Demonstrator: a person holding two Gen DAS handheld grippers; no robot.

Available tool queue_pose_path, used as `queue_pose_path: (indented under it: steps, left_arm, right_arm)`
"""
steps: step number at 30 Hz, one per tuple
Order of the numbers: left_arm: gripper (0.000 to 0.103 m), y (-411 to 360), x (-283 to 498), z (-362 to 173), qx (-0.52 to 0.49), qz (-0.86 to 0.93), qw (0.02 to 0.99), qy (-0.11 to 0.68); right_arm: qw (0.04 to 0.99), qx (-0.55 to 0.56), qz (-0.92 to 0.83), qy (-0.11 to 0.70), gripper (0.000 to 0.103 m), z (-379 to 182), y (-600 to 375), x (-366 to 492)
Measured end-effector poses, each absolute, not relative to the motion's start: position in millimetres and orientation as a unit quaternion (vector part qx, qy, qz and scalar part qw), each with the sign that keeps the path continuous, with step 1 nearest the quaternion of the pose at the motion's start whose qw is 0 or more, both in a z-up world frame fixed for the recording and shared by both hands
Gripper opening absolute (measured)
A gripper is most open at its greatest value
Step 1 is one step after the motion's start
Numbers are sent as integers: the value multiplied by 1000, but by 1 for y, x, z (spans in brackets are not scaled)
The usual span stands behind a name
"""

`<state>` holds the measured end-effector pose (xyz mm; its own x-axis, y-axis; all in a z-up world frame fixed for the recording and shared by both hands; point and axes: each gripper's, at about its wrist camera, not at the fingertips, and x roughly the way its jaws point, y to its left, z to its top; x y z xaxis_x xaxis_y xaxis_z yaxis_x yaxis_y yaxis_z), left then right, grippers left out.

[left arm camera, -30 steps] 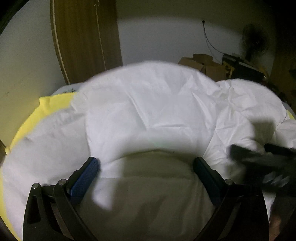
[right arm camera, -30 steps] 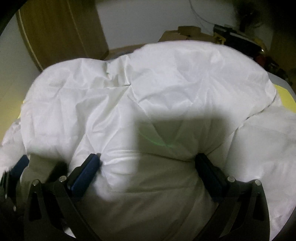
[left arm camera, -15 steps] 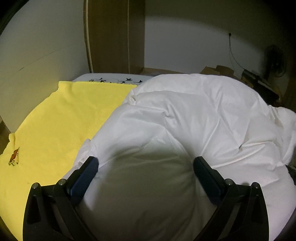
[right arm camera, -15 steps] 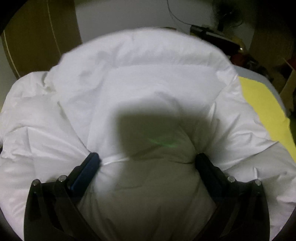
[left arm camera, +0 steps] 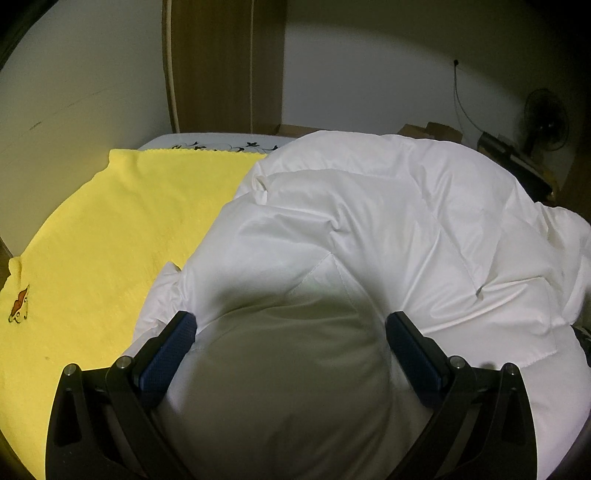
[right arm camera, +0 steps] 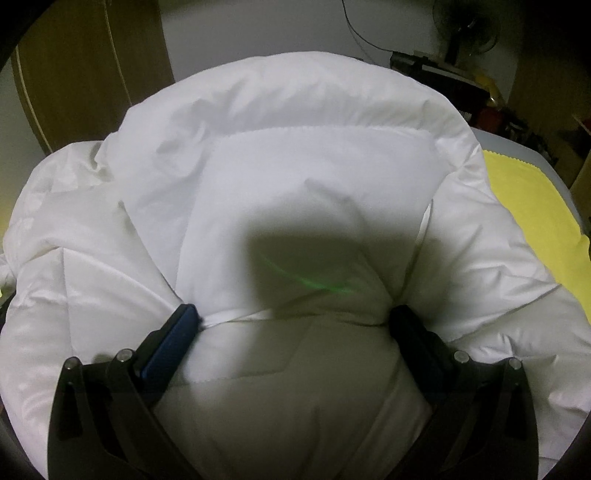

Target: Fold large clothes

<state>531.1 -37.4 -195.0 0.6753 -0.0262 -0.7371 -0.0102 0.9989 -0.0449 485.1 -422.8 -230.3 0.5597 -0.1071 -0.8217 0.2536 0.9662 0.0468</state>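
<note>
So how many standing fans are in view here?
1. The same fan shows in both views: far right by the wall in the left view, top right in the right. Others may be hidden.

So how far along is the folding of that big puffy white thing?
Midway, it seems. The white padded garment is already doubled over itself, with a folded edge across the top in the right wrist view. The left gripper and right gripper both have bulky padding between wide-spread fingers. Left: flattening it into a neat bundle on the yellow blanket.

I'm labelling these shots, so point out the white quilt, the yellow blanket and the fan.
white quilt (left arm camera: 424,221), left wrist view, puffy middle.
yellow blanket (left arm camera: 122,229), left wrist view, flat middle.
fan (left arm camera: 546,120), left wrist view, round head.
</note>
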Motion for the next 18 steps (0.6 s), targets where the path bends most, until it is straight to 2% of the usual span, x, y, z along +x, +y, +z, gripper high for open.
queue_pose_path:
  steps: [18]
  left_arm:
    - [103,-44,533,-192,-13,-2,906,422]
  right_arm:
    - [878,73,-111,461,103,-230,-415,484]
